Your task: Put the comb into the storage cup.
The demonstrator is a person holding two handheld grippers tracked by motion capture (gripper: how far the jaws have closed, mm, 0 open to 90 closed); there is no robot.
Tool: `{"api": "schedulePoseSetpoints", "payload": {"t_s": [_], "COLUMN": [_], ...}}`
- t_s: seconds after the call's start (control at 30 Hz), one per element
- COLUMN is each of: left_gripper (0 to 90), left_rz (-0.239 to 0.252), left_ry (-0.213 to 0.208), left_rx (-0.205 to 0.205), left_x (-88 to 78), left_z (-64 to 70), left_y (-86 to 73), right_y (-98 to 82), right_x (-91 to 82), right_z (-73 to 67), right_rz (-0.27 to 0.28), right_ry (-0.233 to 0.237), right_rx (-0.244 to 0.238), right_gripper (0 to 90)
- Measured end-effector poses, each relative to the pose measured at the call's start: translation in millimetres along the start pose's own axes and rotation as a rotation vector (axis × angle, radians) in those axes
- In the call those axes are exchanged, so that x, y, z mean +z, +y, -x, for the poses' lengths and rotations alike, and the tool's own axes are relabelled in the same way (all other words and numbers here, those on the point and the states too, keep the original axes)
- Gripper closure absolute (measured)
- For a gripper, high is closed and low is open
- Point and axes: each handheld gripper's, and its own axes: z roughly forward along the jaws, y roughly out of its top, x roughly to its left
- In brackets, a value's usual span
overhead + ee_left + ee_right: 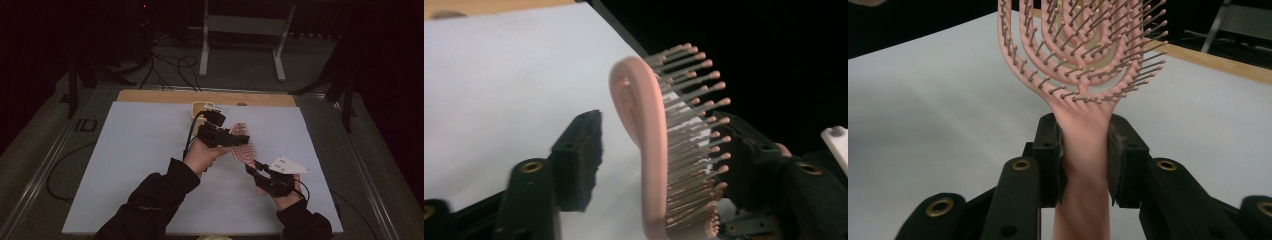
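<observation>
Hairbrush (242, 142) is up off the white mat (135, 165), handle clamped in the right gripper (1083, 150). The left gripper (659, 145) straddles its head, one pad clear of the back, so that handover grip looks unfinished.

Dark sleeves, black two-jaw grippers.
Left gripper (235, 139): matte black, black cable looping at frame centre. Right gripper (251, 167): black, grey three-cornered plate with screws, lower right. Brass-ringed holes along both jaw arms; black sleeves to the wrists.
</observation>
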Motion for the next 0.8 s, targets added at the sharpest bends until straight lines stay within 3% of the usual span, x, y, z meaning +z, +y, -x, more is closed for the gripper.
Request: {"api": "schedulePoseSetpoints", "payload": {"t_s": [0.13,0.23,0.3,0.47,0.8], "left_gripper": [53.9,58.5,59.0,61.7,64.8], "left_rz": [0.003,0.002,0.007,0.013,0.023], "left_ry": [-0.02,-0.033,-0.055,-0.07,-0.072], "left_rx": [-0.014,-0.023,-0.048,-0.052,-0.01], "left_x": [1.7,2.4,3.0,3.9,3.2], "left_z": [-1.7,-2.0,-2.6,-2.0,3.8], "left_y": [-0.8,-1.1,-1.2,-1.1,-1.1], "right_y": [0.1,0.0,-0.7,-0.2,-0.5], "right_x": [0.2,0.0,0.3,0.5,1.1], "right_z": [-0.3,-0.2,0.9,0.5,0.9], "right_rz": [-0.001,0.0,-0.002,-0.006,-0.003], "right_ry": [0.004,-0.004,0.0,-0.006,-0.008], "right_rx": [-0.006,-0.003,0.001,0.0,-0.003], "right_gripper": [70.5,70.5,70.4,70.3,70.1]}}
